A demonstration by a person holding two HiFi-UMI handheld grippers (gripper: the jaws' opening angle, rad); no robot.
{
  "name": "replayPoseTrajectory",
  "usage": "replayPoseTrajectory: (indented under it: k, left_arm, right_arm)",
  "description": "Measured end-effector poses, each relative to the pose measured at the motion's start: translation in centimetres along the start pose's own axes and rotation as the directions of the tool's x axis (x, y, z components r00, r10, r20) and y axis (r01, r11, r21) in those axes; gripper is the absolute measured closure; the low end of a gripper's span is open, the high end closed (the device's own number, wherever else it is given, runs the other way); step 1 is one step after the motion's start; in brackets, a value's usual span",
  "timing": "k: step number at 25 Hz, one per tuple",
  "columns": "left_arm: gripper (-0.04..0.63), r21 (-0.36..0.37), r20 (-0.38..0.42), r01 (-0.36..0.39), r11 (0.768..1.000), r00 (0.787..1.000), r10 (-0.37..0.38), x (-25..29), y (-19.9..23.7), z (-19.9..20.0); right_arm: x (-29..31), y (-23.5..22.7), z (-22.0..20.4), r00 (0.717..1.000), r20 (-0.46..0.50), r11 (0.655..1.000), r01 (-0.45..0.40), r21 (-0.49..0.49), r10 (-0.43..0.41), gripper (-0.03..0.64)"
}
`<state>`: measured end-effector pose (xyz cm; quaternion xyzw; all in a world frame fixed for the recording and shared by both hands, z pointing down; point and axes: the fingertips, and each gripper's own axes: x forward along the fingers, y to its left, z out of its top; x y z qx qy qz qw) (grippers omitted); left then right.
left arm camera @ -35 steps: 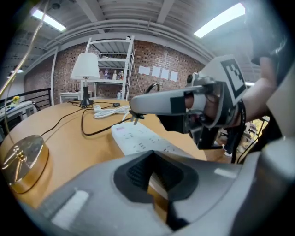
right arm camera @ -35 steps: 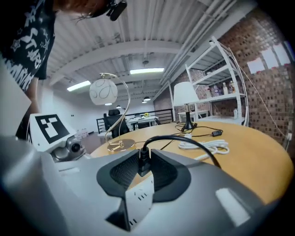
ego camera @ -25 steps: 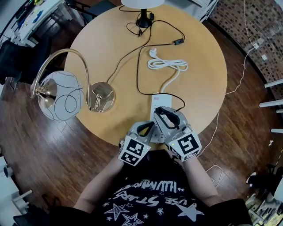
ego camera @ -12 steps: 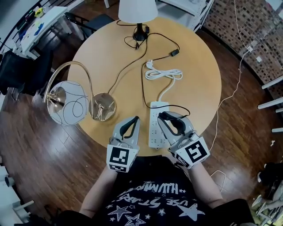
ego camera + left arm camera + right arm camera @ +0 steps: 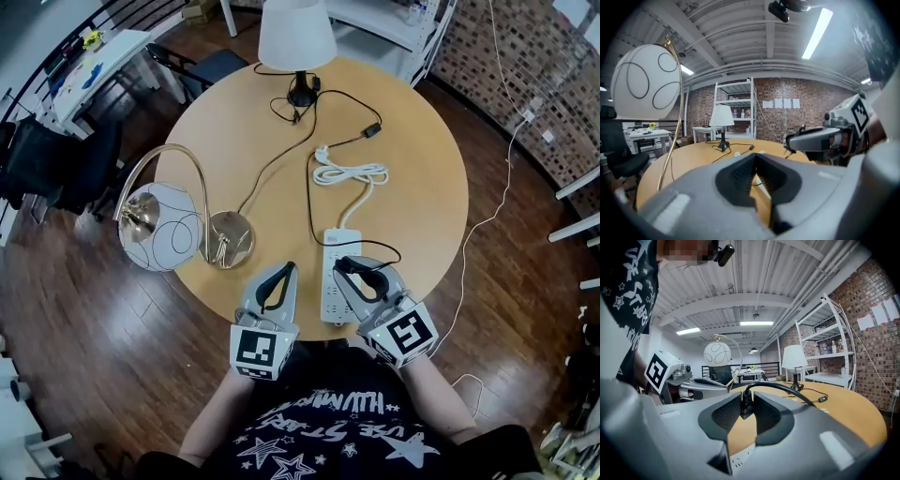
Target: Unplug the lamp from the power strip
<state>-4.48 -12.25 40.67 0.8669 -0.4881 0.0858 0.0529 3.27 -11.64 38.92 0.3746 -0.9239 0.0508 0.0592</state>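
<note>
Both grippers closed, right gripper (image 5: 747,398) on black plug (image 5: 746,410) above white power strip (image 5: 335,292), left gripper (image 5: 754,157) empty

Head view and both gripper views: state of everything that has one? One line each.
left tool: shut, empty.
right tool: shut on black plug.
black plug: gripped, appears lifted out of the power strip.
power strip: flat on the table.
white cord: coiled, its plug end lying free.
shade lamp: upright on the table.
globe lamp: base on the table, globe hanging past the edge.
</note>
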Motion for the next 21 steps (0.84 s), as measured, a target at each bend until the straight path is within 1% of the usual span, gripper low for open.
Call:
replayPoseTrajectory:
  k: [11, 16, 21]
  left_arm:
    - [0.591, -0.006, -0.010, 0.002, 1.000, 1.000, -0.002, 0.0, -0.8, -0.3]
    - [0.591, 0.000, -0.020, 0.004, 1.000, 1.000, -0.004, 0.1, -0.7, -0.6]
    - [0.591, 0.015, -0.053, 0.001, 1.000, 0.999, -0.001, 0.4, -0.9, -1.2]
  right_arm:
    - [0.6, 0.6, -0.2, 0.999, -0.010, 0.999, -0.038, -0.021, 0.037, 0.534]
    - [0.7, 0.6, -0.5, 0.999, -0.022, 0.999, -0.035, -0.035, 0.034, 0.534]
    - [0.5, 0.6, -1.7, 0.999, -0.043, 0.999, -0.028, -0.027, 0.027, 0.534]
